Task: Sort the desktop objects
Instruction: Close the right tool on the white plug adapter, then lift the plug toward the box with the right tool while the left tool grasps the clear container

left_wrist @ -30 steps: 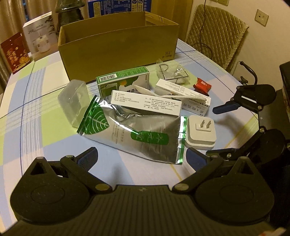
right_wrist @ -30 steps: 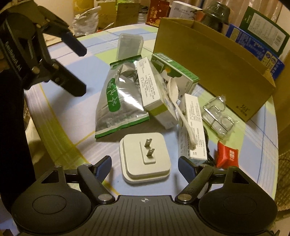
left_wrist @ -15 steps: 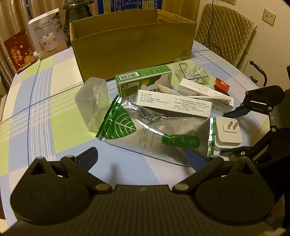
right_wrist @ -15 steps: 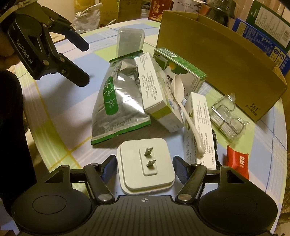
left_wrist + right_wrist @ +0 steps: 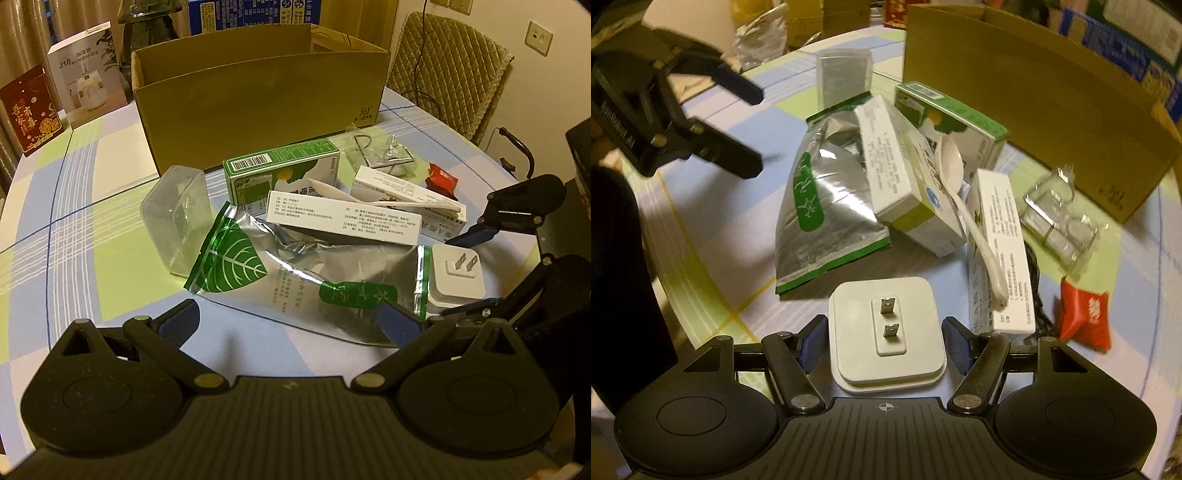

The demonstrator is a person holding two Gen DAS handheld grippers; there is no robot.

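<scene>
Straddling the white plug adapter [image 5: 886, 328], right gripper [image 5: 884, 341] jaws gape.

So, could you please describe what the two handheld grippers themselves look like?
Both are matte black plastic. Each body has a ribbed centre strip between two round housings with triangular cut-outs, silver pivot rivets and blue-padded fingers. The left gripper and the right gripper look alike in build. White lettering runs along the left gripper's side; it is too blurred to read.
</scene>
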